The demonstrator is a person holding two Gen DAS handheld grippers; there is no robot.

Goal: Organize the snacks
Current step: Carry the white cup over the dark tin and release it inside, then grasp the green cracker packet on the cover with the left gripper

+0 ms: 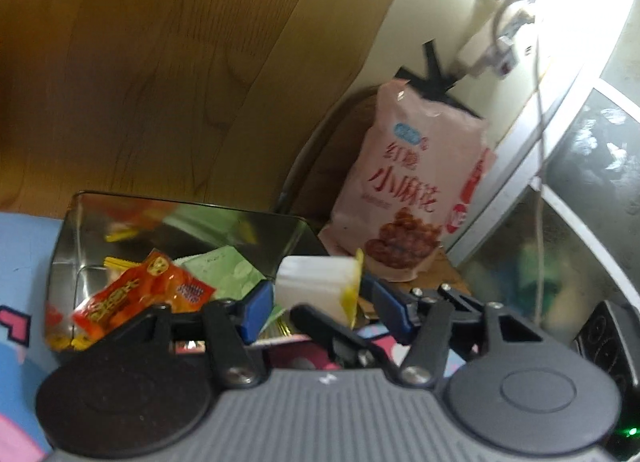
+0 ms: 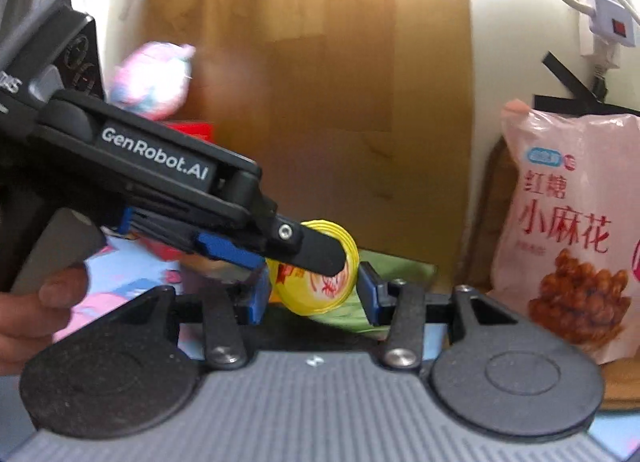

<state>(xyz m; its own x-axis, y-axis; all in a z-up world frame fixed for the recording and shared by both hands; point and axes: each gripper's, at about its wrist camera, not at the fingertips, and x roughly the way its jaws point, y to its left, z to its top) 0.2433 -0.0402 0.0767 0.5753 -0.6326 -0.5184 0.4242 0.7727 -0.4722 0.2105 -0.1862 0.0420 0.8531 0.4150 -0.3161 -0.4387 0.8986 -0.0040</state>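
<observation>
Pinched end to end in the left gripper [image 1: 320, 298]: a small white cup [image 1: 308, 282], one blue pad on its base, the other against the yellow lid [image 1: 353, 290]. Closed only as far as the cup's length allows. Probably gripped that way to leave the round sides free for the other tool.

And there it is, the right gripper [image 2: 314, 294], with its fingers straddling the cup [image 2: 316, 294], pads just beside the rim on either side. Touching or a hair apart? Cannot tell from here. Looks like a hand-over in mid-air, judging by the two tools crossed at one cup.

Axis of the cup: base to lid, lying roughly level across the left view, lid to that view's right. Lid face turned squarely at the right camera, tipped a little, with the left tool's black fingertip [image 2: 320, 252] across its top.

Just behind and left of the cup, an open tin [image 1: 180, 203], already holding a red packet [image 1: 140, 298] and a green one [image 1: 228, 270]; likely where the cup is bound. Further back, a pink bag [image 1: 404, 189] standing upright against the wall.
</observation>
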